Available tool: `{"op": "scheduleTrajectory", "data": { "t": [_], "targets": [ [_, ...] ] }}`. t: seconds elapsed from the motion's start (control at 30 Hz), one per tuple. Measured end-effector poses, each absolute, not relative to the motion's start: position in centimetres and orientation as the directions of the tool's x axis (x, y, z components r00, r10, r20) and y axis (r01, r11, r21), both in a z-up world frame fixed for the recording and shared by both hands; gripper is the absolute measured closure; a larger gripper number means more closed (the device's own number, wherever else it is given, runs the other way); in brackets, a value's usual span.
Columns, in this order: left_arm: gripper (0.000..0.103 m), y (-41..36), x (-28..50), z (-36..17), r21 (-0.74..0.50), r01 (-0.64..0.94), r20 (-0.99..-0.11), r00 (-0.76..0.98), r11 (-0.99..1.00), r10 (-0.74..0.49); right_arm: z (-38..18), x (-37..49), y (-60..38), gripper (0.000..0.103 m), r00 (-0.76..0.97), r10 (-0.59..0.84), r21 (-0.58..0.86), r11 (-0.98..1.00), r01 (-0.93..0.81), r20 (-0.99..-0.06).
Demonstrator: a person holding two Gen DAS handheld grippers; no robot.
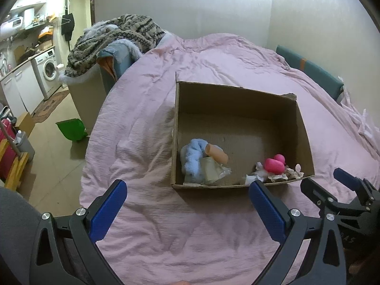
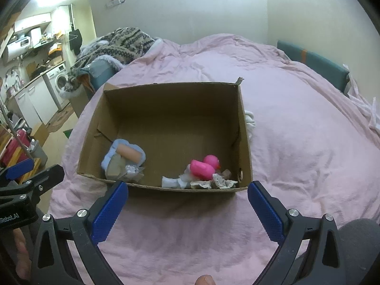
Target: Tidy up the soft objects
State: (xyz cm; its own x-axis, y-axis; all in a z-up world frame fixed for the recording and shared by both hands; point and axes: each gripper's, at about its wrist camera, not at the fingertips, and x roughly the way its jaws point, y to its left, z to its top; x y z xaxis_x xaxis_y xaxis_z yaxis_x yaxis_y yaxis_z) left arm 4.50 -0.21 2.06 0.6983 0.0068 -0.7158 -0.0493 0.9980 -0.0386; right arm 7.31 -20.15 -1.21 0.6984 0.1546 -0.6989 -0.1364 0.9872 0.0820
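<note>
An open cardboard box sits on a pink bed cover. Inside, near its front wall, lie a fluffy blue cloth with a peach roll on it, a pink rubber duck, and small white and beige lace cloths. My left gripper is open and empty, just short of the box front. My right gripper is open and empty, also before the box front. The right gripper also shows in the left wrist view.
A white cloth lies on the bed beside the box's right wall. A knitted blanket pile sits at the bed's far left. A green dustpan lies on the floor to the left. A washing machine stands beyond.
</note>
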Motion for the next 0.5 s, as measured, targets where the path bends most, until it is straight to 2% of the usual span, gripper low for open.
{"op": "scheduleTrajectory", "data": {
  "t": [0.5],
  "targets": [
    [0.000, -0.34, 4.60, 1.74, -0.034, -0.045, -0.723, 0.691, 0.998, 0.006, -1.49, 7.64, -20.17, 0.000, 0.693, 0.149, 0.084, 0.988, -0.127, -0.705]
  ]
}}
